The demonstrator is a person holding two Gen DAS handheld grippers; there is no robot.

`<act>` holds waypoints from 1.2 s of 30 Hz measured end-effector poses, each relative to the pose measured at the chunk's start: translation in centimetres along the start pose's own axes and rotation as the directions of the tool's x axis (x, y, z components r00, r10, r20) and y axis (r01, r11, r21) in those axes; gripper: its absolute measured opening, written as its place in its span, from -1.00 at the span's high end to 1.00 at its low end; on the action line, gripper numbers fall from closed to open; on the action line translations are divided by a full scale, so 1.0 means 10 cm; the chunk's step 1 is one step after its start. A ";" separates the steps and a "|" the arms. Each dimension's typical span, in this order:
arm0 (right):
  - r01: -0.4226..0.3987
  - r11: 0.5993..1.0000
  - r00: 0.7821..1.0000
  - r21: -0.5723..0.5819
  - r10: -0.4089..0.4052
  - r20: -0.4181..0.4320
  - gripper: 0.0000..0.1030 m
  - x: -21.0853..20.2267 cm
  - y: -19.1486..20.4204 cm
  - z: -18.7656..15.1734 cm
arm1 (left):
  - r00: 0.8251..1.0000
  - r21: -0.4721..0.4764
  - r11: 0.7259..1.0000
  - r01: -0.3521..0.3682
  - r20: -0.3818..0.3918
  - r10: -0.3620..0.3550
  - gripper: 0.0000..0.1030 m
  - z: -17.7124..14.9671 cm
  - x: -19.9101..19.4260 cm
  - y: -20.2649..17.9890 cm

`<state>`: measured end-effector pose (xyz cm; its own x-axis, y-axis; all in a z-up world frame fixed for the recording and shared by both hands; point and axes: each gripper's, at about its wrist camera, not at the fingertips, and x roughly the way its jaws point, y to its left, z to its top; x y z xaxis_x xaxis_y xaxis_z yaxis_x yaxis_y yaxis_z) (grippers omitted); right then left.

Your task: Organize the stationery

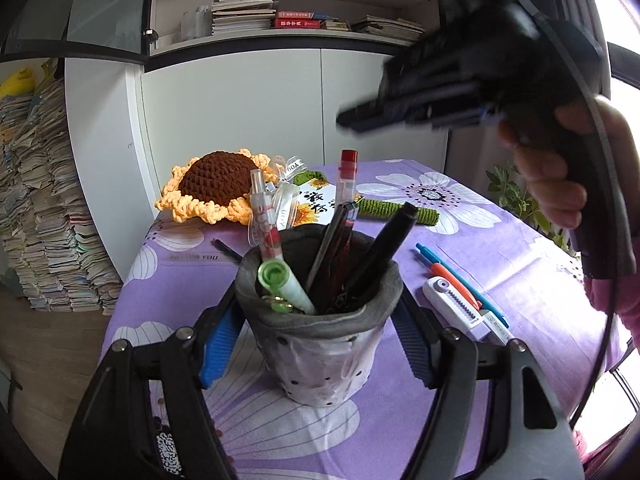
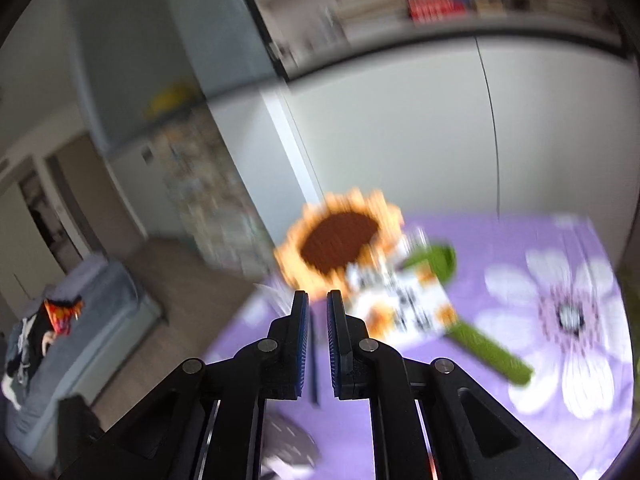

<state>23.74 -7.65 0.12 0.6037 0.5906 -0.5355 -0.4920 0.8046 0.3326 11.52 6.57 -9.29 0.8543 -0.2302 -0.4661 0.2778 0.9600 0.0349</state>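
A grey pen holder (image 1: 320, 344) stands on the purple flowered tablecloth (image 1: 520, 264), and my left gripper (image 1: 320, 294) is shut on it, one blue pad on each side. Inside it are a green-capped marker (image 1: 280, 280), a clear pen (image 1: 264, 216), a red-capped pen (image 1: 347, 176) and a black pen (image 1: 384, 248). To its right lie a blue pen (image 1: 464, 280), an orange pen (image 1: 452, 276) and a white utility knife (image 1: 456, 304). My right gripper (image 1: 346, 120), blurred, hovers above the holder, held by a hand (image 1: 560, 176). In its own view this right gripper (image 2: 317, 294) is shut and holds nothing.
A crochet sunflower (image 1: 212, 184), its green stem (image 1: 396, 210) and a printed card (image 1: 316, 200) lie at the table's far side. A thin dark stick (image 1: 226, 250) lies left of the holder. Stacked papers (image 1: 40, 200) stand on the floor at left, a plant (image 1: 516, 196) at right.
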 end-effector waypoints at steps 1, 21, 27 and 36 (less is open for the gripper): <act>0.002 1.000 0.997 0.006 -0.002 -0.072 0.84 0.12 -0.06 -0.02 | 1.000 0.005 1.000 -0.006 0.003 0.006 -0.35 -0.01 -0.01 -0.01; 0.028 0.993 0.862 -0.112 -0.081 -0.500 0.22 1.35 0.15 -0.63 | 0.992 -0.050 0.991 -0.126 0.001 0.126 -0.36 -0.18 -0.24 0.41; 0.031 0.987 0.864 -0.160 -0.107 -0.492 0.25 1.32 0.24 -0.70 | 0.993 -0.056 0.991 -0.121 0.000 0.121 -0.36 -0.17 -0.24 0.42; 0.042 0.978 0.880 -0.204 -0.133 -0.457 0.84 1.17 0.28 -0.72 | 0.992 -0.058 0.991 -0.123 0.000 0.124 -0.36 -0.17 -0.23 0.42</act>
<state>24.87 1.05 -10.79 0.3100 0.3842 -0.8697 -0.5841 0.7987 0.1447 9.99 11.42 -9.54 0.8822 -0.1099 -0.4579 0.1444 0.9887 0.0409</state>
